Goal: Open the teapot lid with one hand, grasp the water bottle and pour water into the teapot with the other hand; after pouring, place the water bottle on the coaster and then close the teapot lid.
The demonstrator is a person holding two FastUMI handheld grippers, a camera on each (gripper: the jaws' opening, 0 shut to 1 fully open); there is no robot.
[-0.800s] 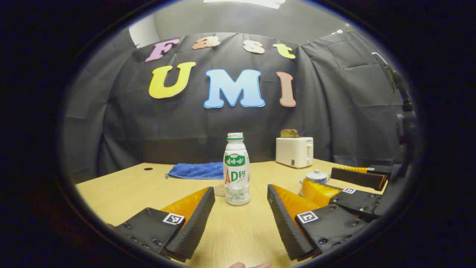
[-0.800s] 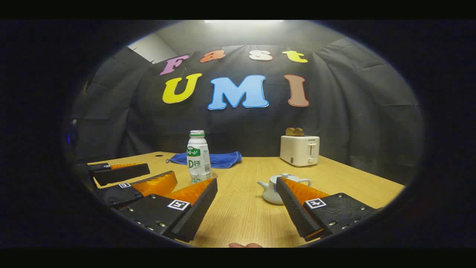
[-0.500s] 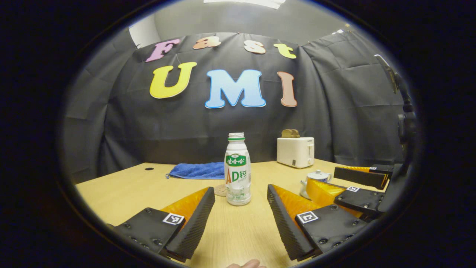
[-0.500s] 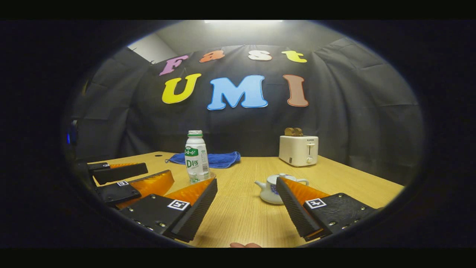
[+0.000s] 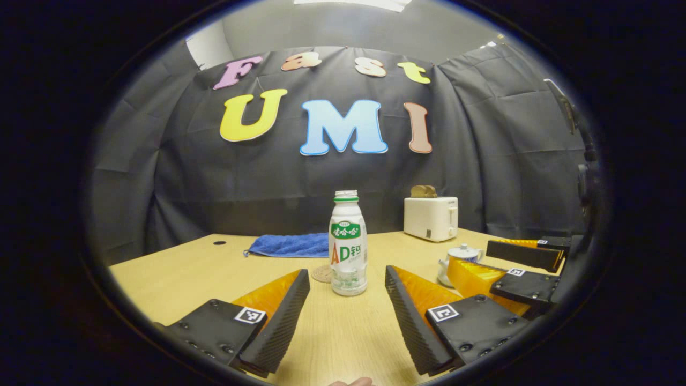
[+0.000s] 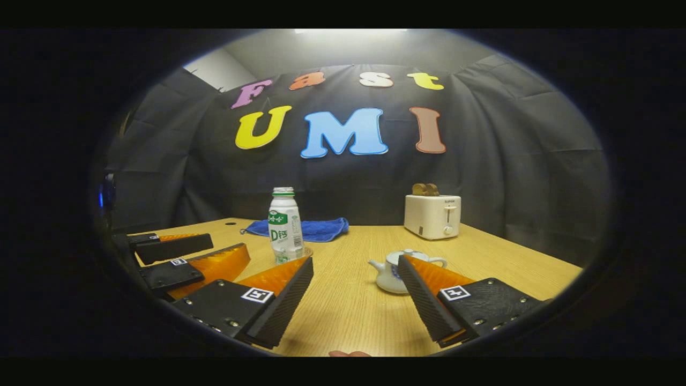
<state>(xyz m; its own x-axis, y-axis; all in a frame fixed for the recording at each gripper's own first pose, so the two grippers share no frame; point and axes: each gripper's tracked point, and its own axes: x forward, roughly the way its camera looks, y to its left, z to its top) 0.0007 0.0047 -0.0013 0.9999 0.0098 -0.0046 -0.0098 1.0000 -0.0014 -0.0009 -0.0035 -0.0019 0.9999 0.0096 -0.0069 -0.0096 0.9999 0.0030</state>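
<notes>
Bottle first: in the left gripper view the water bottle (image 5: 349, 244) stands upright and capless at the centre of the frame, on the wooden table (image 5: 177, 271), just above the gap between my left gripper's (image 5: 347, 281) two fingers, which are spread wide and touch nothing. A round coaster (image 5: 323, 274) lies on the table just left of the bottle's base, partly behind it. A blue cloth (image 5: 289, 244) lies further back, left of centre, and a white toaster (image 5: 431, 218) with bread in its slots sits right of centre against the dark backdrop. At the right edge of the frame my right gripper (image 5: 496, 264) comes into sight, its fingers apart, and the white teapot (image 5: 460, 255) peeks out behind its nearer finger, lid on. In the right gripper view my right gripper (image 6: 356, 268) holds its fingers wide apart at the bottom of the frame, gripping nothing. The teapot (image 6: 391, 272) sits just right of centre, spout pointing left, lid in place, partly hidden behind my right-hand finger (image 6: 429, 289). The water bottle (image 6: 285, 225) stands left of centre, above my left-hand finger, with the blue cloth (image 6: 316, 228) behind it and the toaster (image 6: 432, 215) to the right. At the left edge my left gripper (image 6: 206, 250) lies low over the table (image 6: 509, 262), its fingers apart.
</notes>
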